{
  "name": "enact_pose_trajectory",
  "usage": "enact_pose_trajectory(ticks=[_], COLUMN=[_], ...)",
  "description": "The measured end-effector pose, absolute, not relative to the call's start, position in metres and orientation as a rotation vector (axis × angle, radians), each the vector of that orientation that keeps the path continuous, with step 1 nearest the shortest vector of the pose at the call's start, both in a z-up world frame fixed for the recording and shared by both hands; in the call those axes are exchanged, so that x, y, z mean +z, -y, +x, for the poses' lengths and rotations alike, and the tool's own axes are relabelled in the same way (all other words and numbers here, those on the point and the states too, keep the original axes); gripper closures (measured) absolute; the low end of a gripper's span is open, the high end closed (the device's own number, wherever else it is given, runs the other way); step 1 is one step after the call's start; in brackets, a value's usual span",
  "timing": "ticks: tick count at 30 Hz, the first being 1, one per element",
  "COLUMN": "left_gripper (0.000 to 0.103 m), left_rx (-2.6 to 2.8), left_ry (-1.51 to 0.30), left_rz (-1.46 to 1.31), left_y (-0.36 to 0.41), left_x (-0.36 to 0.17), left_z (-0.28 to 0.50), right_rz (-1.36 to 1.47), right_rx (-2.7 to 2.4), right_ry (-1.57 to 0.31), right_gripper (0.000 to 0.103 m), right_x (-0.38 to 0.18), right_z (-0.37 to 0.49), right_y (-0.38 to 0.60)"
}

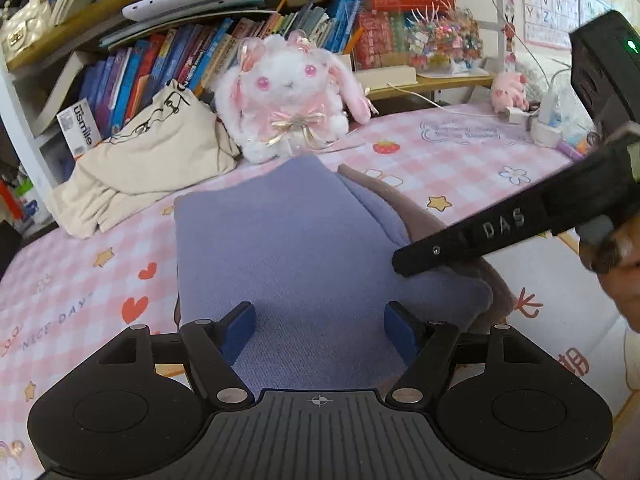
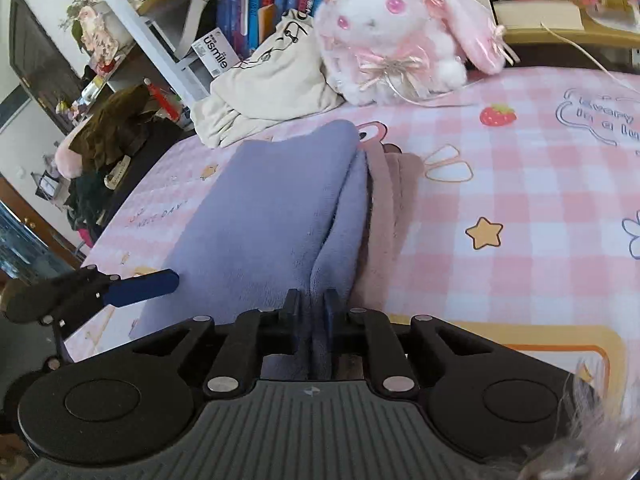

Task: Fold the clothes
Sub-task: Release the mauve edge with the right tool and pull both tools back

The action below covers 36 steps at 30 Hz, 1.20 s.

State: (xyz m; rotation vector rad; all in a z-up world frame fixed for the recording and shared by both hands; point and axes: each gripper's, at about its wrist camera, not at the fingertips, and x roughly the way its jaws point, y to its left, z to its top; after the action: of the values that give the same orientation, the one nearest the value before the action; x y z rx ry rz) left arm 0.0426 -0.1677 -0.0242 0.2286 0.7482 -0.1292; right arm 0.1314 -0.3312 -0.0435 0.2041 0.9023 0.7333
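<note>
**Right jaws pinch the fold edge, left jaws wait spread**

On the pink checked desk cover (image 1: pixel 460 168), the lavender garment (image 1: pixel 280 240) lies in a compact, partly folded block, with a brownish layer (image 2: pixel 386 216) showing along its right side. It sits near the middle of the desk, in front of the plush rabbit (image 1: pixel 288 96) and the cream cloth bag (image 1: pixel 160 156), apart from both.

Right gripper (image 2: pixel 311 308): its jaws are pressed together on a raised ridge of lavender fabric at the near edge — a pinch on the cloth, not on the brown layer, as far as the right wrist view shows. Left gripper (image 1: pixel 319 330): jaws spread wide, hovering low over the near part of the garment with nothing between them; whether the pads touch the cloth is hard to tell.

Judged from this, the fold is well along and the step in hand is carrying or tidying a last flap. The next move likely calls for the right gripper to draw its pinched edge across and lay it flat, while the left one steadies the block so the stacked layers — already slightly offset on the right — do not slide apart.
</note>
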Motion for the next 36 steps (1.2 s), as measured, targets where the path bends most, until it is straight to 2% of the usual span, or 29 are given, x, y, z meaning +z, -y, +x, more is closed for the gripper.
enact_pose_trajectory(ticks=[3,5,11,12,13,15,19,36], left_gripper=[0.029,0.028,0.021,0.017,0.015,0.009,0.007,0.006], left_rx=[-0.113,-0.093,-0.038,-0.029,-0.019,0.001,0.034,-0.002], left_ry=[-0.746,-0.732,-0.681,-0.684,-0.689,-0.700,-0.730,-0.833], left_rz=[0.206,0.184,0.133,0.131,0.128,0.107,0.040,-0.196], left_y=[0.166,0.164,0.159,0.159,0.158,0.156,0.151,0.106], left_x=[-0.018,-0.012,0.005,0.005,0.005,0.005,-0.001,-0.026], left_z=[0.040,0.036,0.015,0.012,0.009,0.005,-0.003,-0.003], right_rz=[0.195,0.205,0.233,0.238,0.243,0.251,0.246,0.215], right_rx=[0.737,0.726,0.693,0.687,0.682,0.670,0.637,0.516], right_ry=[-0.908,-0.911,-0.920,-0.921,-0.923,-0.928,-0.977,-1.051], right_gripper=[0.085,0.069,0.050,0.047,0.039,0.034,0.028,0.023], right_x=[-0.042,-0.039,-0.029,-0.028,-0.026,-0.024,-0.030,-0.037], right_z=[0.131,0.127,0.117,0.115,0.113,0.109,0.100,0.073], right_y=[0.332,0.335,0.346,0.347,0.349,0.352,0.357,0.350])
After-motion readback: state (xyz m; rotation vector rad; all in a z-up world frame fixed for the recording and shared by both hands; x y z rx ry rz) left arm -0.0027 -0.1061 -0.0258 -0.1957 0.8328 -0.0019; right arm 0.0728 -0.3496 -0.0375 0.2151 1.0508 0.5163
